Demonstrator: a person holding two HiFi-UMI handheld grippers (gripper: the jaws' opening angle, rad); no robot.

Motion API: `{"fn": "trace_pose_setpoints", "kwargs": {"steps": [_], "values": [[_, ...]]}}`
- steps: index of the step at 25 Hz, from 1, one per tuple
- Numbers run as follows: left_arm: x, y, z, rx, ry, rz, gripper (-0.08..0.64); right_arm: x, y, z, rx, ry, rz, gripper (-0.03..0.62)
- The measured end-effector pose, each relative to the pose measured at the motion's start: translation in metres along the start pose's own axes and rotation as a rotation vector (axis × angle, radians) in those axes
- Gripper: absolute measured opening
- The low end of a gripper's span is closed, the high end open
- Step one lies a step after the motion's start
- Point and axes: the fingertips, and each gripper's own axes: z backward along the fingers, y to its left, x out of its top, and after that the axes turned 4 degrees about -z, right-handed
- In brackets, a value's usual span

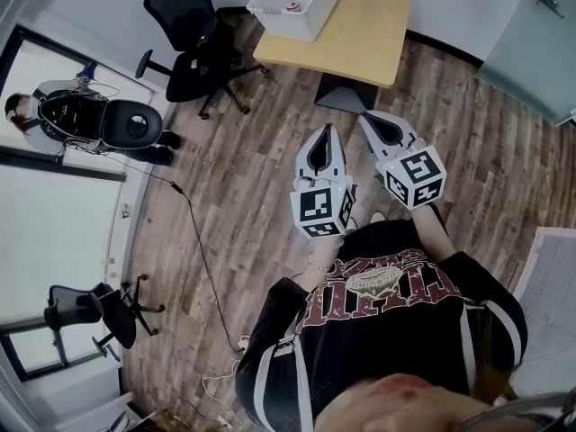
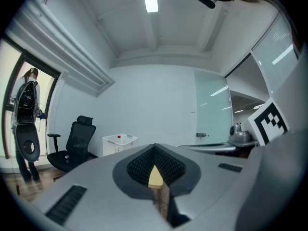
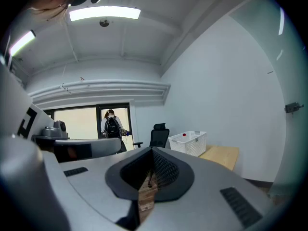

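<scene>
Left gripper (image 1: 325, 133): jaws closed tip to tip, nothing between them. Right gripper (image 1: 365, 118): the same, shut and empty.

Nearest thing is the white basket (image 1: 292, 0), well ahead of both sets of tips and apart from them, on the far-left corner of the wooden table (image 1: 364, 39). A red-capped item sits inside.

I judge it to be light, stiff lattice plastic, a bit slick; the rim is the best place to take hold.

Pose: both grippers side by side at chest height over the floor (image 1: 243, 178), pointing forward, tips leaning slightly together, marker cubes toward the torso.
</scene>
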Motion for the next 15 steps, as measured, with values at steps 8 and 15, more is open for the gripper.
{"fn": "trace_pose_setpoints", "kwargs": {"steps": [8,15], "values": [[-0.002,-0.016,-0.008,0.022,0.004,0.001,0.048,0.003,-0.014,0.009,0.019,0.004,0.013,0.018],[0.000,-0.024,-0.016,0.039,0.005,-0.006,0.048,0.009,-0.025,0.015,0.026,0.004,0.035,0.018]]}}
